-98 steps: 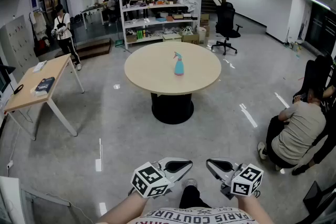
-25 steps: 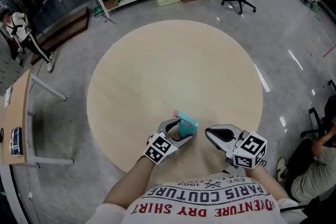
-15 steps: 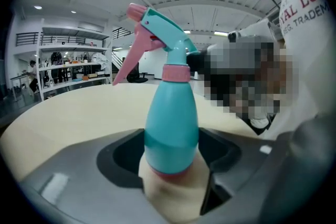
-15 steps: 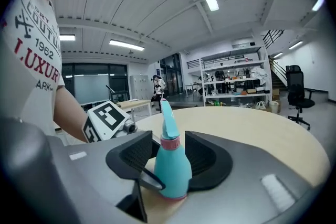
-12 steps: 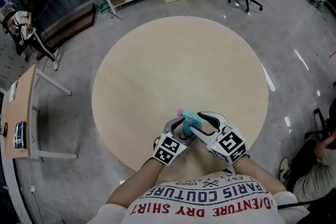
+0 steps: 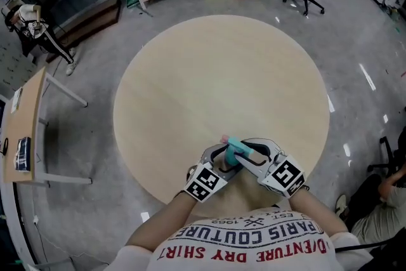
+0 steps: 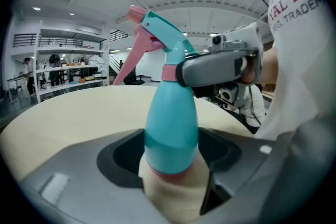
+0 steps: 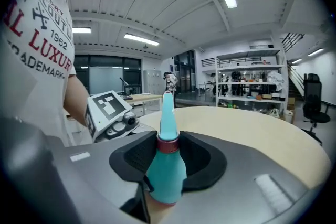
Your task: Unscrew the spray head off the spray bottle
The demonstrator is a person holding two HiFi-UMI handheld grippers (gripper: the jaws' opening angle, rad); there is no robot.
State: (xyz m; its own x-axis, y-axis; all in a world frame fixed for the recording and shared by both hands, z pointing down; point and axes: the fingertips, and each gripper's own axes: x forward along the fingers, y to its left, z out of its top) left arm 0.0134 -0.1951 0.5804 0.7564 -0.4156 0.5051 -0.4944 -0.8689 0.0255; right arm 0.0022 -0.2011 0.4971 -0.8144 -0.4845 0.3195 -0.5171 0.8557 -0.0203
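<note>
The round tabletop (image 6: pixel 216 66) carries the spray bottle (image 6: pixel 232 149) upright near the person's edge. The shirt (image 6: pixel 254 244) reads "PARIS COUTURE"; the bottle shows no legible label. The left tongs (image 7: pixel 170 160) clamp its body low, likely to stop it turning. The right tongs (image 8: pixel 168 157), which have just been closing, pinch the spray head (image 7: pixel 157 34) at its pink collar, ready to twist.

Teal spray bottle (image 8: pixel 167 178), collar between closing jaws of right tool (image 8: pixel 168 157)
</note>
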